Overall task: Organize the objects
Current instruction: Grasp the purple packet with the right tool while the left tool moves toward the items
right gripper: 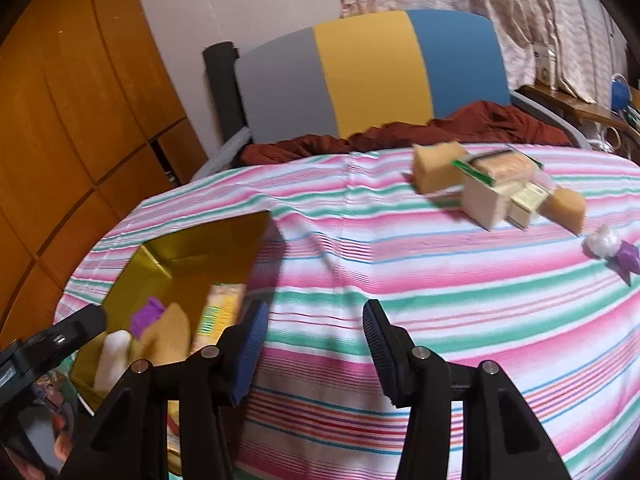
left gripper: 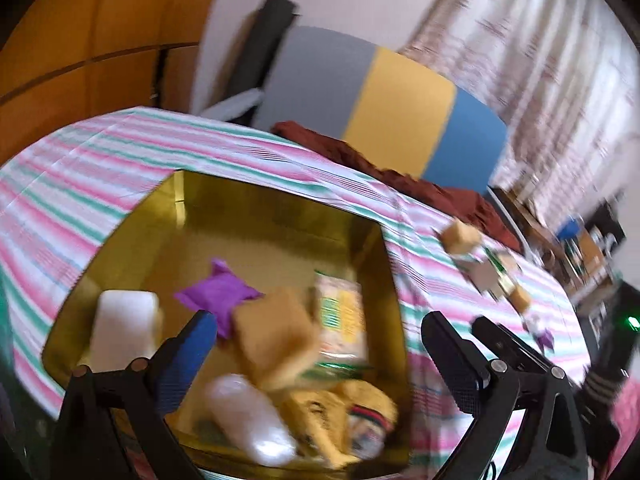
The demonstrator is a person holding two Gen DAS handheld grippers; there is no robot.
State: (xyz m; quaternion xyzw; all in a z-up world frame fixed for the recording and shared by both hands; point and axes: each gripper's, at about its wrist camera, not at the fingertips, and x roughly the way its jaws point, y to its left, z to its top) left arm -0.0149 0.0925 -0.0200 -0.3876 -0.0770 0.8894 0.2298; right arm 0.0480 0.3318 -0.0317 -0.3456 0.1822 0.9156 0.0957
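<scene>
A striped cloth (right gripper: 400,248) in pink, green and white covers the table. Behind it stands a chair back (right gripper: 372,72) with grey, yellow and blue panels, a dark red cloth (right gripper: 460,128) bunched at its base. Orange-brown wooden cabinets (right gripper: 72,112) line the left side beside a pale wall (right gripper: 240,4). Patterned curtains (right gripper: 500,4) hang on the right above a cluttered wooden shelf (right gripper: 576,106).

No print can be read: the green-and-yellow packet (left gripper: 340,312) in the gold box (left gripper: 248,204), ahead of the left tool, carries lettering too blurred to make out.
</scene>
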